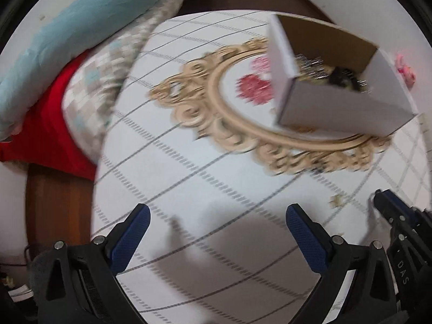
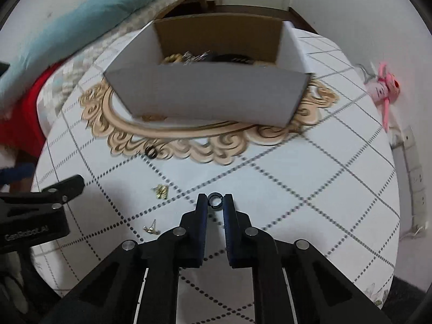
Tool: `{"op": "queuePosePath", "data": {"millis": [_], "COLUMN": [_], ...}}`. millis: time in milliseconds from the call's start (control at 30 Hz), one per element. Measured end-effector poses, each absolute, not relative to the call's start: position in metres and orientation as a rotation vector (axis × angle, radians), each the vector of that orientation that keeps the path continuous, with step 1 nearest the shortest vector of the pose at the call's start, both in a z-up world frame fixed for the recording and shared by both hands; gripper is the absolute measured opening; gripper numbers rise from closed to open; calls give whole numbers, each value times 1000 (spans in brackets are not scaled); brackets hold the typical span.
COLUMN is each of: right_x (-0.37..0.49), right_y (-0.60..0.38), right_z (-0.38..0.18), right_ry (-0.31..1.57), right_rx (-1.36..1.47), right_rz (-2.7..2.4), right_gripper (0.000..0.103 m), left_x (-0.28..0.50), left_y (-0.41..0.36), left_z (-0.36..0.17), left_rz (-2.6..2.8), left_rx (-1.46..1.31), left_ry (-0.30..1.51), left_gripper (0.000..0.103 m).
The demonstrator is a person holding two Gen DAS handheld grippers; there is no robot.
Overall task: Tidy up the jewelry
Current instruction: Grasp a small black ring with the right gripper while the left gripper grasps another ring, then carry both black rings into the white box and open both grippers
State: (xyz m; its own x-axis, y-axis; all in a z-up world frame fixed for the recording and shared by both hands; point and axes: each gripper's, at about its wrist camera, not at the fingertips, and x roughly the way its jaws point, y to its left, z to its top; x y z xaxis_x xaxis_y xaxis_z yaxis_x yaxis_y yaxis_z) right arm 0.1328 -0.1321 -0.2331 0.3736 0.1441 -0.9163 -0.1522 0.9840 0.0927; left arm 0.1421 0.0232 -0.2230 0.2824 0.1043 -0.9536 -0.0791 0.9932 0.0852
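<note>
Your right gripper point(image 2: 215, 200) is nearly closed, its fingertips pinching a small dark ring point(image 2: 215, 200) just above the tablecloth point(image 2: 310, 216). Your left gripper point(image 1: 217, 216) hangs wide open over the cloth with nothing between its blue pads point(image 1: 306, 239). Just left of your right fingers, a gold earring point(image 2: 151, 229) lies on the cloth, and a little farther out sits a second gold piece point(image 2: 161, 191). Beyond those, another dark ring point(image 2: 151, 151) rests at the edge of the ornate beige border point(image 2: 189, 145) printed on the cloth. Farther still, the white cardboard box point(image 2: 210, 94) stands open on that pattern, with gold and dark jewelry point(image 2: 210, 57) heaped inside; the blur hides the single pieces. Off to the right, a pink plush toy point(image 2: 384, 87) hangs against the wall. At far left, a teal pillow point(image 1: 75, 27) lies over red fabric point(image 1: 46, 124).
</note>
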Motion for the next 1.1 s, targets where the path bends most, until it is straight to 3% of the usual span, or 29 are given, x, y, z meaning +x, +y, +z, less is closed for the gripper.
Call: {"op": "queuePosePath", "data": {"millis": [100, 167, 300, 367, 433, 633, 1100], "right_x": [136, 139, 144, 146, 146, 142, 139], "right_y": [-154, -166, -194, -200, -209, -220, -222], "right_z": [-225, -222, -222, -219, -219, -217, -205], "right_ry": [1160, 1151, 1159, 1162, 1161, 1159, 1133], "right_rx": [50, 67, 98, 108, 114, 126, 142], "right_rz": [153, 121, 72, 53, 40, 18, 29], "right_gripper": [12, 12, 12, 12, 12, 12, 12], "left_x": [153, 161, 170, 173, 174, 177, 171], "left_y": [4, -12, -34, -44, -50, -54, -53], "left_z": [-222, -224, -228, -233, -235, -240, -219], "left_rz": [55, 16, -23, -42, -53, -85, -111], "left_rx": [10, 19, 45, 69, 81, 76, 65], "left_ry": [1265, 1266, 1270, 1273, 1280, 1273, 1209], "left_gripper": [96, 82, 65, 45, 34, 11, 9]}}
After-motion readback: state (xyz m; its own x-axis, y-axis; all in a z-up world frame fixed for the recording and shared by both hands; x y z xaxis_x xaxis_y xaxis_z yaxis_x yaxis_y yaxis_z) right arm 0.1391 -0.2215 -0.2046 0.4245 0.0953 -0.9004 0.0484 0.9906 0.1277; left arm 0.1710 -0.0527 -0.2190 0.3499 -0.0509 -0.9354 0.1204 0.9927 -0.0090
